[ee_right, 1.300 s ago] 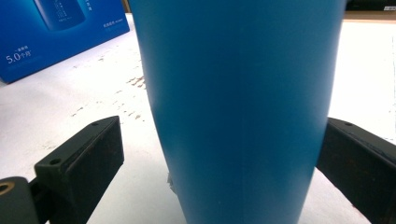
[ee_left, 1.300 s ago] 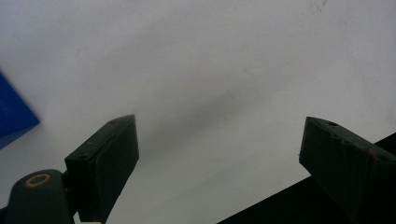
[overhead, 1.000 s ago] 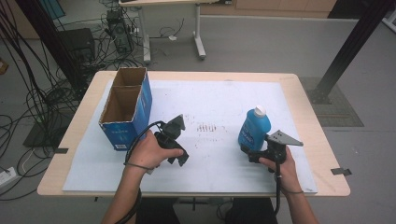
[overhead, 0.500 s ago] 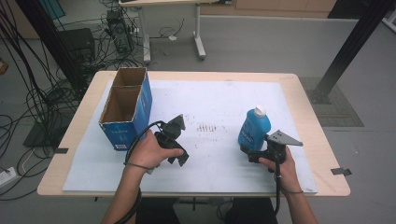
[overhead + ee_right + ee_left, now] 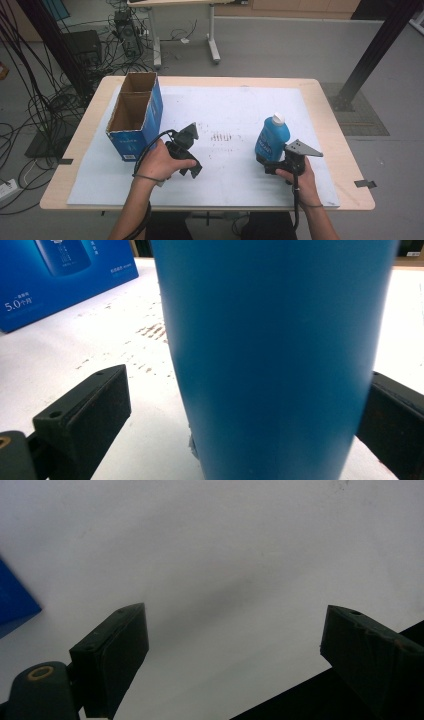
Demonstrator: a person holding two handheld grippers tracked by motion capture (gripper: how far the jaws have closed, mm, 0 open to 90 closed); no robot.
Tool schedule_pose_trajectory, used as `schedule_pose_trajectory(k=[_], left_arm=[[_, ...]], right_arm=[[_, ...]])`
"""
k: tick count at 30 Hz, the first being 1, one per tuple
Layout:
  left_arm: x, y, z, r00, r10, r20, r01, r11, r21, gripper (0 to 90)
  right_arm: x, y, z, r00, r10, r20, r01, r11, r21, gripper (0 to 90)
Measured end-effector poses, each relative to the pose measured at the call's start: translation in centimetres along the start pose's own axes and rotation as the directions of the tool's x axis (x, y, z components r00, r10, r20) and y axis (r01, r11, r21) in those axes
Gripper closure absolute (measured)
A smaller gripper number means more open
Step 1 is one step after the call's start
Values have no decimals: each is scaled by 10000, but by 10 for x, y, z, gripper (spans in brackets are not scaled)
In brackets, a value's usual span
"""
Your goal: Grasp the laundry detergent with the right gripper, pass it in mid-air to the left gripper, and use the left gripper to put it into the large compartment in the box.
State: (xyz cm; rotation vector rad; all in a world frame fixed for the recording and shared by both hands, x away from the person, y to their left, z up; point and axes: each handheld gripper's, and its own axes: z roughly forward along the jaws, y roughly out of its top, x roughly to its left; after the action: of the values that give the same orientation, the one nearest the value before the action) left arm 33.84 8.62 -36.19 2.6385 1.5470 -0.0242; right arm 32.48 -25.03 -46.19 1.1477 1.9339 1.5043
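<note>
I've got my right gripper (image 5: 263, 161) around the foot of the blue bottle (image 5: 272, 136), which stands upright well to the right of the open box (image 5: 134, 116). Its jaws straddle the bottle: a gap on one side, the other looks to touch. Next I must close, then lift. My left gripper (image 5: 192, 170), just right of the box, hangs wide open and empty. The bare sheet (image 5: 225, 107) between box and bottle leaves free room.

- bottle (image 5: 272, 136) upright on mat (image 5: 240, 107), right side
- open box (image 5: 134, 116) on mat, far left
- left gripper (image 5: 186, 150) near-right of box
- right gripper (image 5: 272, 164) at bottle's near side, bottle between jaws
- table (image 5: 330, 125) under mat
</note>
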Motion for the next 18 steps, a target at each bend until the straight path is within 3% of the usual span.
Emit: schedule_pose_trajectory(k=[15, 18], left_arm=[[0, 0, 0, 10000, 41, 19, -41, 10000, -6, 124], [0, 0, 0, 10000, 33, 19, -33, 10000, -20, 124]], right_arm=[[0, 0, 6, 9998, -11, 192, 13, 9999, -127, 41], [0, -1, 7, 9995, -27, 303, 31, 9999, -154, 103]])
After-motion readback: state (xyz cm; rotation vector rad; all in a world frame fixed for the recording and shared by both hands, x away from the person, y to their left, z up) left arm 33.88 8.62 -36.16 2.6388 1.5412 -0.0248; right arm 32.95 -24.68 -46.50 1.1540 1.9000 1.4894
